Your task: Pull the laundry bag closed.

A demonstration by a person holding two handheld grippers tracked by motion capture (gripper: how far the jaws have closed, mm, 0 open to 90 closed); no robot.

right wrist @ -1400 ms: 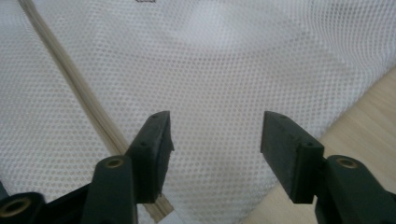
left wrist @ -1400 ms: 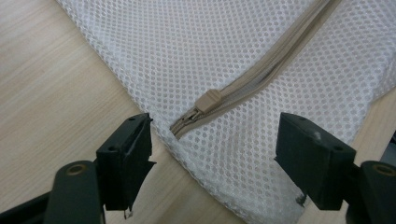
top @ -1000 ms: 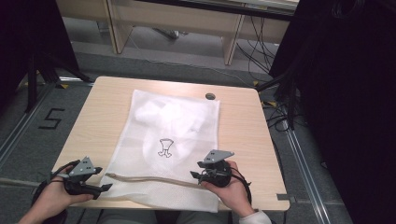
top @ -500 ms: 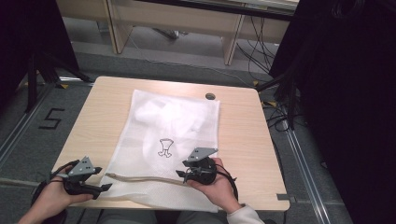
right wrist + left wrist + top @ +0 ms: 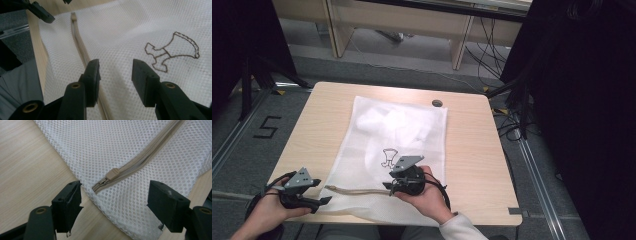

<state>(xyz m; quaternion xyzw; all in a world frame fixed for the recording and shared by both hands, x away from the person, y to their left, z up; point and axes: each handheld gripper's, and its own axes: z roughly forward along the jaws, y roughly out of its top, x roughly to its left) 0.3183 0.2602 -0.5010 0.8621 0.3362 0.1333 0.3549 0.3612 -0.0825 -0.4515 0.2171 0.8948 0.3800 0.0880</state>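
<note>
1. I see my right gripper has slid toward 9 o'clock since a second ago, onto the mesh bag just below its printed emblem; its fingers are spread, gripping nothing.
2. My left gripper stays at the bag's 7 o'clock corner, fingers released either side of the zipper pull.
3. The bag lies flat mid-worktop.

Right gripper has slid left over the white mesh zip bag, along its beige zipper, twd left gripper
</note>
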